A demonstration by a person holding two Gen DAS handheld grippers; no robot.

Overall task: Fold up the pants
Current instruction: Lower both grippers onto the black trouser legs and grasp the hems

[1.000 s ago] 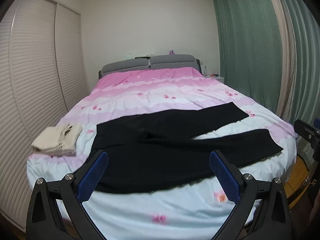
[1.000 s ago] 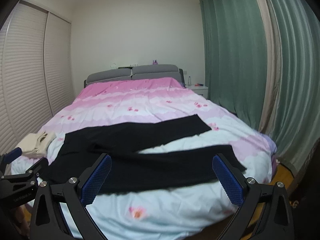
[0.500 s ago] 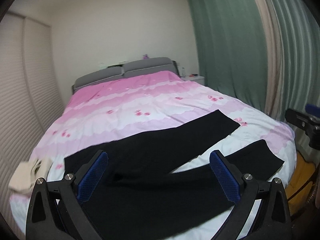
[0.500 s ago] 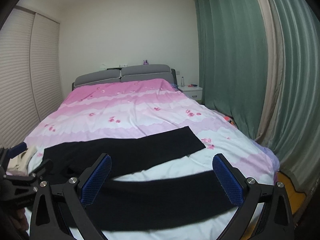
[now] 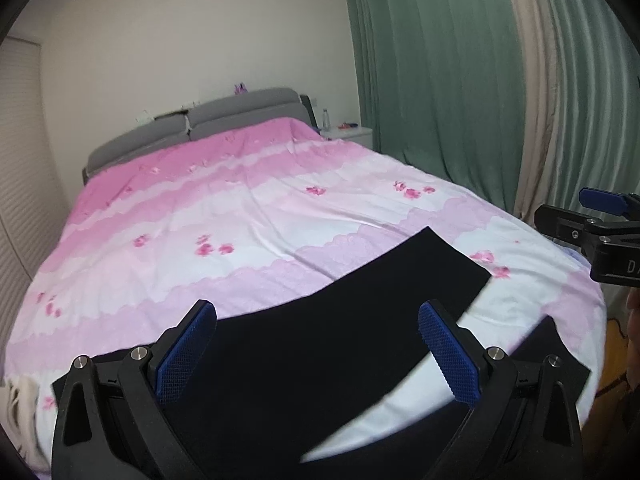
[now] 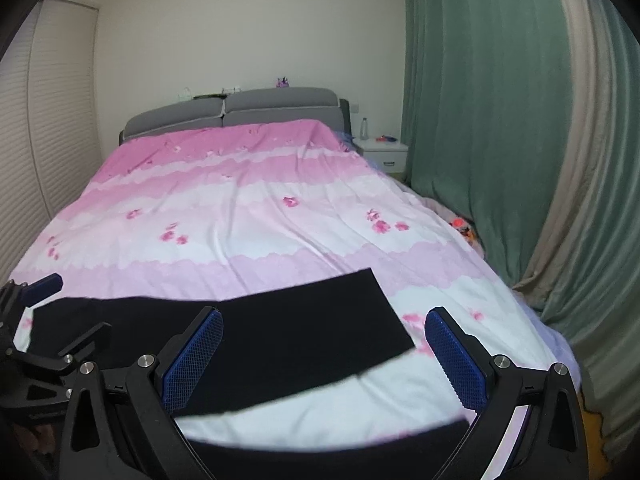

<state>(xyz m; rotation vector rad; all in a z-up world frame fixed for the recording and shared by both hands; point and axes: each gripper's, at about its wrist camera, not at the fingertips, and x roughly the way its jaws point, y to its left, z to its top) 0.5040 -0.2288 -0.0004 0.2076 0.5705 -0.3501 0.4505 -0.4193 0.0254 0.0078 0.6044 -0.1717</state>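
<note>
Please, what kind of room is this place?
Most likely a home bedroom: a wide bed with a pink flowered cover and a grey headboard, a white nightstand beside it, and long green curtains.

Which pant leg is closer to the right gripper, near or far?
The near leg, the black strip along the bed's foot edge right under the open right gripper. The far leg lies farther up the bedspread.

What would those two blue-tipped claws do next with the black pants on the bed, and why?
Probably lower both onto the near leg's hem. The left gripper and right gripper hover open and empty, and the black pants lie spread in a V on the bed, unfolded.
</note>
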